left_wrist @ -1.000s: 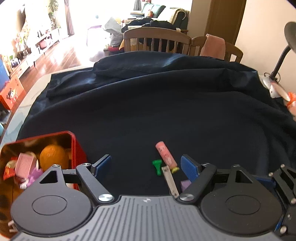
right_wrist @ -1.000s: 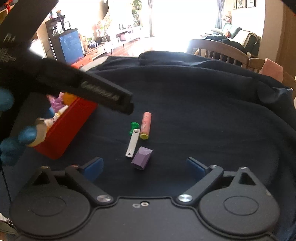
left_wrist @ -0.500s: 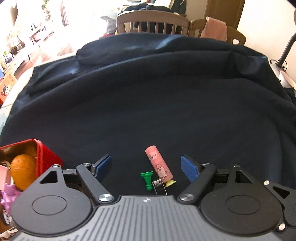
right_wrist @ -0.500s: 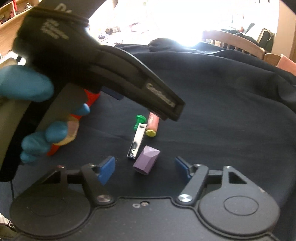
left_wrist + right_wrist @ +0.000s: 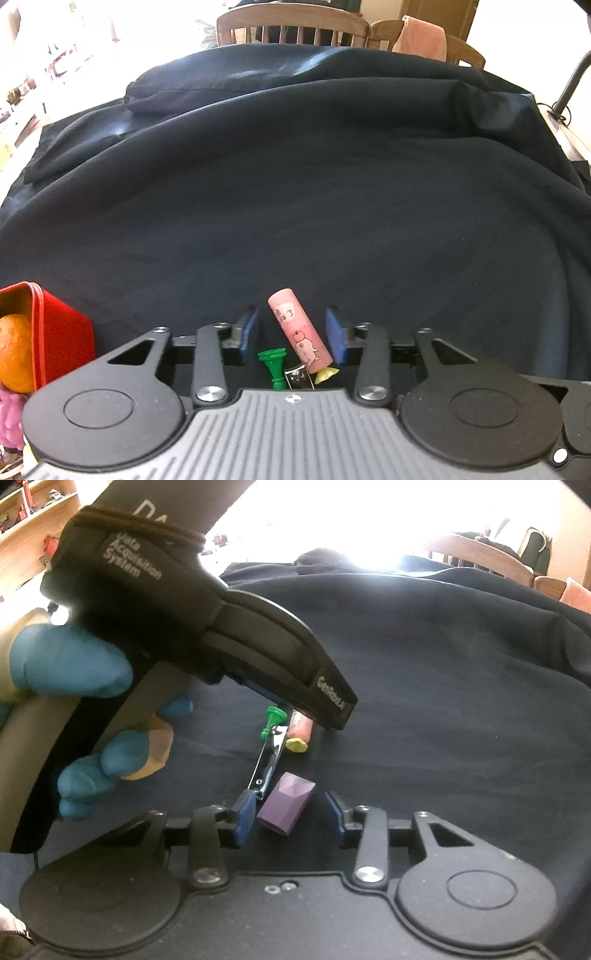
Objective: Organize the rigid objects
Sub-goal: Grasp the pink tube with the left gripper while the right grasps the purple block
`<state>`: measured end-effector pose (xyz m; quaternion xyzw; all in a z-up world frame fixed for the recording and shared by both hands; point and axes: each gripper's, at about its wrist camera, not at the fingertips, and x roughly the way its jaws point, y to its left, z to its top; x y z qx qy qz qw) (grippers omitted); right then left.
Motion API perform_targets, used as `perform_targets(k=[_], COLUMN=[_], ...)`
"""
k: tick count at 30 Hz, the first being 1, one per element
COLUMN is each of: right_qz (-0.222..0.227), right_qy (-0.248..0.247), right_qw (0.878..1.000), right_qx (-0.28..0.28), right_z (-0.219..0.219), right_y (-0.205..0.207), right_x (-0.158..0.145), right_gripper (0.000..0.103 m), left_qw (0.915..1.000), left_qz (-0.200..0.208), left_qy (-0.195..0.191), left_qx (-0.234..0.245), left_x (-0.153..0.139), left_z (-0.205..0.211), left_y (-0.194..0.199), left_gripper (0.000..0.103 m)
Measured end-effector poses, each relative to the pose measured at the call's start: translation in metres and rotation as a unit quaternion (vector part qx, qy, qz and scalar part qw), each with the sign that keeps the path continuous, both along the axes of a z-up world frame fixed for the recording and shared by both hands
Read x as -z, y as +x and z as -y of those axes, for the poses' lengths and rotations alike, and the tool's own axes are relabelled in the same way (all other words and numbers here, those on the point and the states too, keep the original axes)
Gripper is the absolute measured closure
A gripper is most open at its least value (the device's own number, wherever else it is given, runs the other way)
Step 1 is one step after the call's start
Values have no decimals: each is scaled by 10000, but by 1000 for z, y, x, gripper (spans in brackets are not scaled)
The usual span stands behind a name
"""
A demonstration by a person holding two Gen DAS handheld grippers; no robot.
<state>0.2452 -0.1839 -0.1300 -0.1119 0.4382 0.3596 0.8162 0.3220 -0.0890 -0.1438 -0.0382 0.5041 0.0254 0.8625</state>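
Partly sorted: some things binned, four small pieces left on the dark cloth (image 5: 295,221).

The red bin (image 5: 55,325) holds an orange (image 5: 14,354). Left gripper (image 5: 293,334), jaws just closing, brackets the pink tube (image 5: 299,339) without pressing; right gripper (image 5: 290,818), likewise closing, straddles the purple block (image 5: 286,801), unclamped. Nail clipper (image 5: 267,762) and green pin (image 5: 272,720) wait.

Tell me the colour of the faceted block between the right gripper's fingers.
Purple block; clearest in the right wrist view.
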Motion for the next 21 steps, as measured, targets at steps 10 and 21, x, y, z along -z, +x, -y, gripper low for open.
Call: perform_targets(k=[10, 21], right_qz=[9, 79], right_qy=[43, 179], right_qw=[9999, 9986], right_qx=[149, 484], right_z=[8, 22], right_y=[0, -8], right_x=[-2, -10], right_gripper=[84, 84], left_qw=[9999, 9997], left_qz=[38, 127], left_qy=[132, -183], left_qx=[36, -133], left_x=[-3, -18], left_z=[2, -14], left_y=[-3, -11], left_gripper=[87, 87])
